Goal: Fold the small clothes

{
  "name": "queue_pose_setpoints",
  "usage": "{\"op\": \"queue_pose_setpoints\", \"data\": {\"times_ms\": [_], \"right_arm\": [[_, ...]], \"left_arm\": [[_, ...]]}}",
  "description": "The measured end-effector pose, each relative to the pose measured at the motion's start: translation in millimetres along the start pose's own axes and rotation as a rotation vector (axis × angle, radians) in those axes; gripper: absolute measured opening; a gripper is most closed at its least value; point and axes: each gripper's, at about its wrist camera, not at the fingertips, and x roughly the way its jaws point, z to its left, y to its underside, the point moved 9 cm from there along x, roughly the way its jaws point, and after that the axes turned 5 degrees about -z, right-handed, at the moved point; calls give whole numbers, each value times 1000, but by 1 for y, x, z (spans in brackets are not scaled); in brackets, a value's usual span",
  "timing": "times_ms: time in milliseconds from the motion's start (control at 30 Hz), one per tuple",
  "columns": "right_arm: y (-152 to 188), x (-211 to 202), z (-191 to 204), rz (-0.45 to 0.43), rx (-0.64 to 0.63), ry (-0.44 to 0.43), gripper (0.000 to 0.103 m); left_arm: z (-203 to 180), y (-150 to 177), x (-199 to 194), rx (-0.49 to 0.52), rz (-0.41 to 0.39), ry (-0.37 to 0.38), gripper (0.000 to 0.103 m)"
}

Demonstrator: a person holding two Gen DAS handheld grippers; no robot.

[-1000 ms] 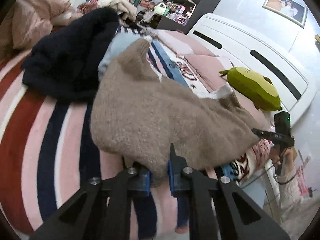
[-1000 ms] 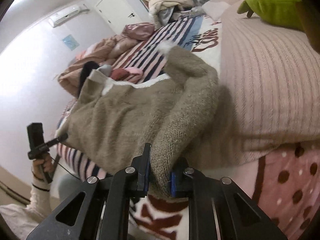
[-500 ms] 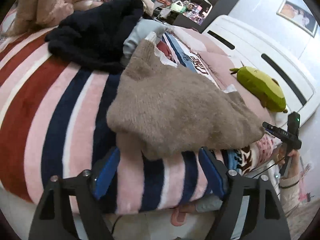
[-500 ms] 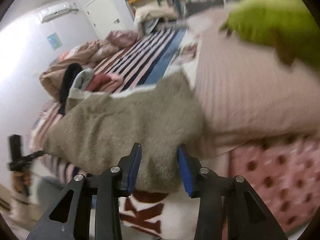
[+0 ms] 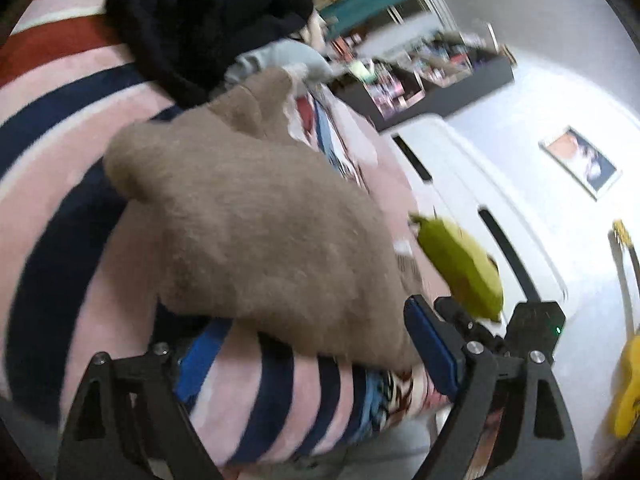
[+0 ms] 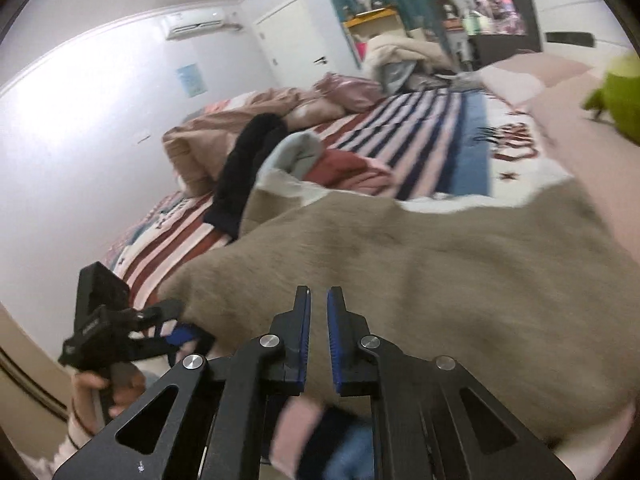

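A fuzzy taupe knitted garment point(image 5: 260, 236) is spread flat on the bed's striped fleece blanket point(image 5: 60, 128), beside a black fluffy garment point(image 5: 200, 20). The left gripper point(image 5: 316, 352) is seen with fingers just widened, spread apart across the garment's near hem. The right gripper point(image 6: 318, 320) is held over the garment with fingers just drawn together, nothing pinched.

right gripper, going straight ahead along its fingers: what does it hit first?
Most likely the beige knit garment on the bed; the right gripper, jaws nearly together and empty, points right at it. Depth is unclear.
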Motion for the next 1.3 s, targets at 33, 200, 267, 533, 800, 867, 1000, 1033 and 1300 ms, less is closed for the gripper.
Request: {"op": "queue_pose_setpoints", "data": {"times_ms": [33, 200, 267, 533, 800, 867, 1000, 1033, 1300], "right_arm": [[-2, 13, 6, 7, -11, 2, 4], [23, 71, 12, 153, 3, 0, 4], [40, 89, 10, 211, -18, 26, 4], [39, 78, 11, 197, -5, 25, 5], [46, 68, 4, 212, 15, 6, 5], [45, 67, 4, 209, 14, 8, 5], [44, 65, 5, 205, 1, 19, 5], [44, 65, 5, 205, 3, 18, 5], [37, 57, 0, 175, -10, 66, 5]], "left_arm": [[4, -2, 3, -26, -18, 4, 85], [8, -10, 13, -66, -78, 23, 85], [7, -13, 20, -63, -84, 22, 92], [-4, 4, 37, -92, 29, -86, 102], [6, -3, 46, -233, -47, -74, 102], [5, -12, 50, -253, -76, -87, 101], [-4, -23, 63, -215, -79, -95, 95], [-4, -25, 66, -212, -81, -109, 85], [-26, -29, 58, -42, -131, -181, 28]]}}
